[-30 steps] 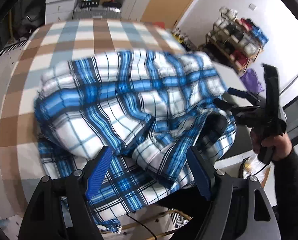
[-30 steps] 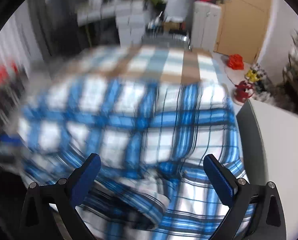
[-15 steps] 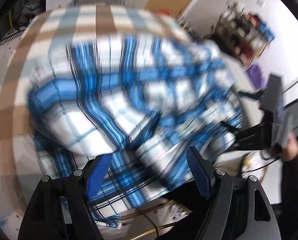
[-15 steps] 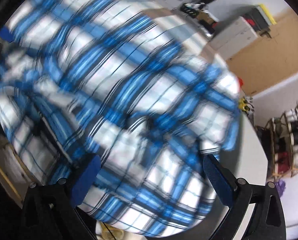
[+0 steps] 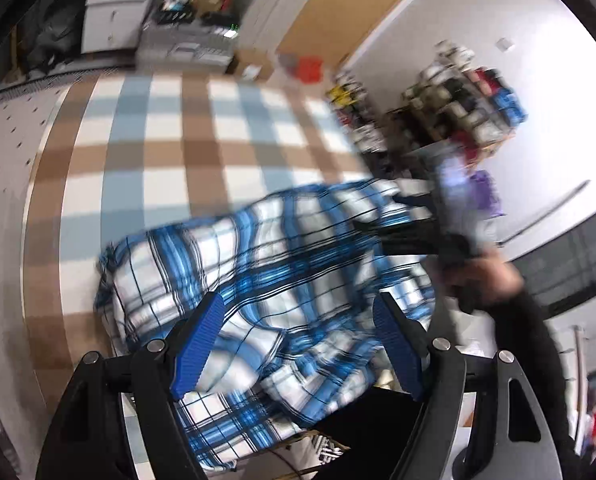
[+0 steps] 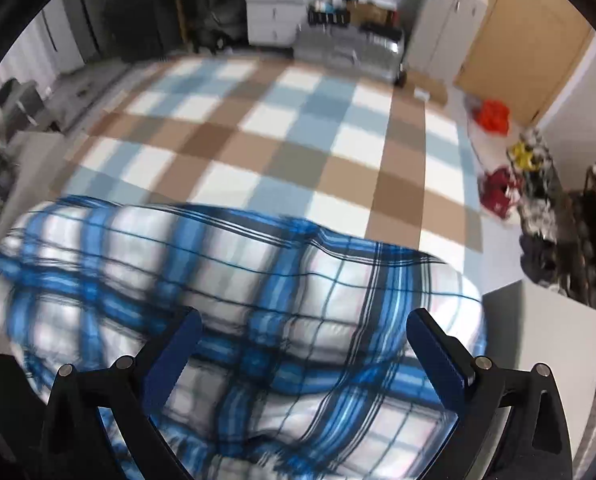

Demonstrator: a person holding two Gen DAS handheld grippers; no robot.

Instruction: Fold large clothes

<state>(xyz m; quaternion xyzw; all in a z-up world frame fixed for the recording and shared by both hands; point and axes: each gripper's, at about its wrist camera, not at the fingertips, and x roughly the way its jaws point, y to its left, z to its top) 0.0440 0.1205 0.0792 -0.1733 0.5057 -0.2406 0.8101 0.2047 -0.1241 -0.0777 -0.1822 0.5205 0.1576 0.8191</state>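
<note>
Left tool [image 5: 298, 344]: jaws stood spread wide, blue ribbed pads apart, gripping nothing; it hovered over the near part of the garment.
Left tool pads [image 5: 195, 348]: blue, ridged, one on each side of the cloth below, not pinching it.
Right tool [image 6: 304, 354]: jaws likewise spread, blue pads well apart, nothing between them; it hung above the garment's near half.
Right tool in the left view [image 5: 414, 220]: blurred, dark, at the garment's far right edge; a hand in a dark sleeve [image 5: 482, 280] held its handle. Whether it touched the cloth could not be told.
Plaid shirt [image 5: 265, 280]: large, blue, white and black checks, bunched in a puffy heap on the near edge of the desk, part of it drooping over that edge toward the camera.
Plaid shirt in the right view [image 6: 233, 292]: rounded folds stacked on each other, the top fold edge running left to right across the cloth.
Desk [image 6: 281, 148]: covered by a checked cloth in brown, pale blue and white; its far half lay bare beyond the shirt.
Background: white drawer units [image 6: 273, 4] and a tan door [image 6: 526, 44] behind the desk; a shelf rack of mixed items [image 5: 466, 108] at the right wall.
Writing: none legible; motion blur smeared any labels.
</note>
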